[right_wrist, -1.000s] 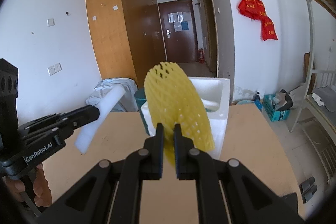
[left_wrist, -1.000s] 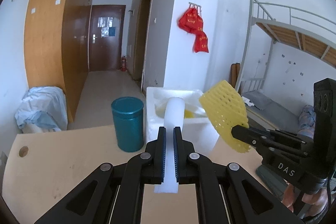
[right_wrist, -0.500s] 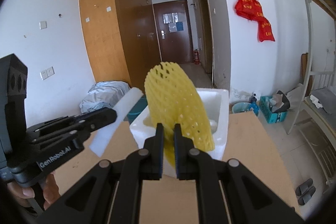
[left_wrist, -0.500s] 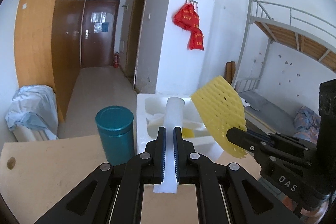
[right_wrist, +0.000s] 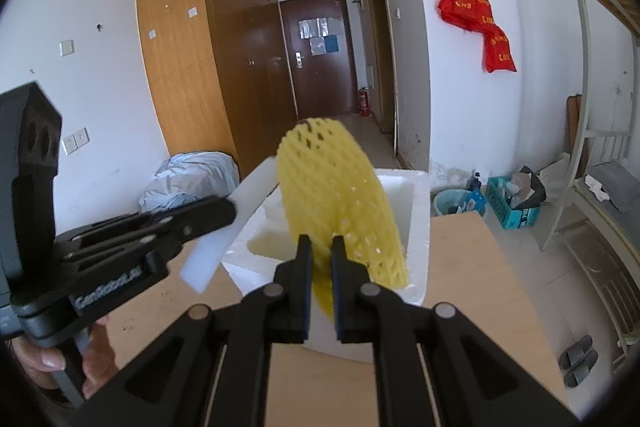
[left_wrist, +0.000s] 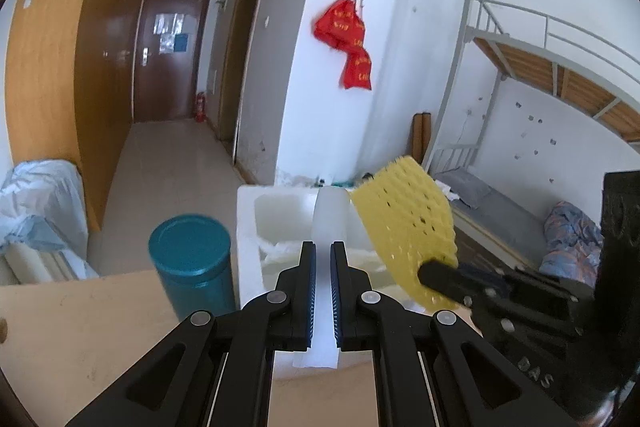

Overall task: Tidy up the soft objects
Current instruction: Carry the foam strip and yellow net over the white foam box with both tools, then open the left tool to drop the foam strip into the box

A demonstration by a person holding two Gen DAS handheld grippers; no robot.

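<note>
Holding one soft piece in each hand, you are now at the carrying step, with both pieces up in the air in front of the white foam box (left_wrist: 246, 227). Your left gripper (left_wrist: 323, 255) has its fingers narrow and pressed on a white foam strip (left_wrist: 330, 215), which stands up between them and also hangs out below. Your right gripper (right_wrist: 318, 251) has its fingers closed on the lower edge of a yellow foam net (right_wrist: 336, 195), and the net rises above them like a fan. In the left wrist view the net is just beside the strip, on its right side, and both are over the near part of the box. The box stands on the wooden counter (right_wrist: 472, 267), with a teal canister (left_wrist: 192, 259) just beside it on the left. Inside the box I see something pale and yellowish, but it is too unclear to name. I judge that the next move is to bring each piece over the opening of the box, lower it inside, and only then open the fingers. Because both grippers are near each other, it is better to put one piece first and then the other, so the fingers do not knock together. The net is light and springy, so it can catch on the rim or stick to the fingers when you release it.
</note>
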